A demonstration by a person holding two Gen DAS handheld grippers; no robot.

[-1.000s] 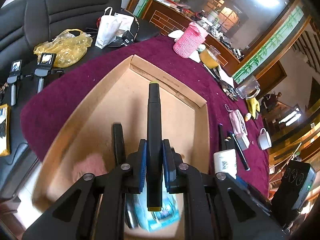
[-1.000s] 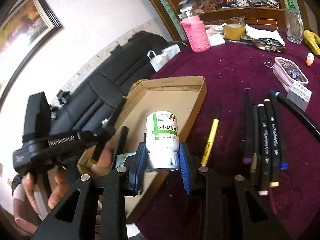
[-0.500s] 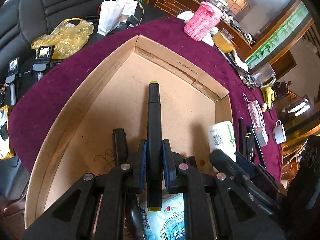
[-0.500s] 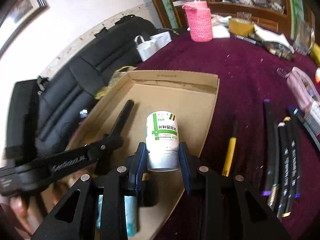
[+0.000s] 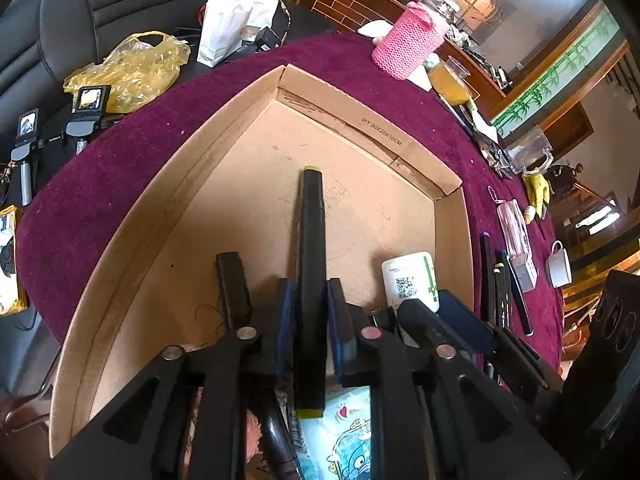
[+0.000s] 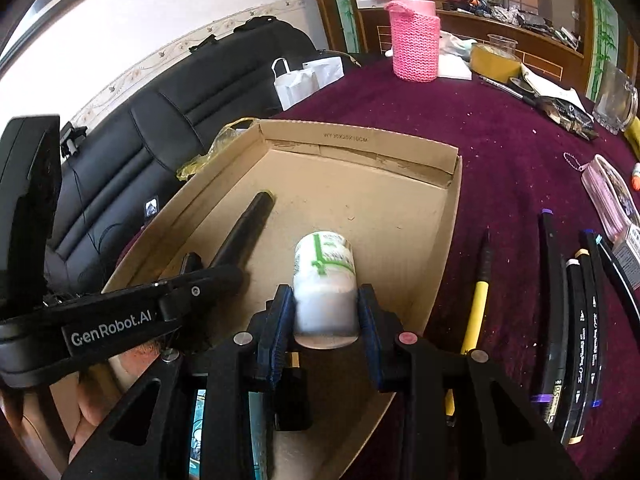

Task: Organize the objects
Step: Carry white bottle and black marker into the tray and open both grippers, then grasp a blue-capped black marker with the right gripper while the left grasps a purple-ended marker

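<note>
My left gripper (image 5: 311, 312) is shut on a black marker (image 5: 310, 240) with yellow-green ends, held low over the floor of the open cardboard box (image 5: 248, 92). My right gripper (image 6: 324, 312) is shut on a white pill bottle (image 6: 324, 272) with a green label, tilted forward inside the box (image 6: 452, 216) near its right wall. The bottle also shows in the left wrist view (image 5: 410, 276), and the marker in the right wrist view (image 6: 244, 236). Another black marker (image 5: 234, 288) and a blue cartoon packet (image 5: 344, 432) lie in the box's near end.
Several markers (image 6: 576, 320) and a yellow pen (image 6: 476, 312) lie on the purple cloth right of the box. A pink knitted bottle cover (image 6: 414, 48), a tape roll (image 6: 494, 64) and a glass mug (image 6: 612, 96) stand beyond. A black sofa with bags (image 5: 132, 68) is left.
Both grippers moved forward and down into the box. The pill bottle tipped from upright to leaning forward. The marker came lower over the box floor.
</note>
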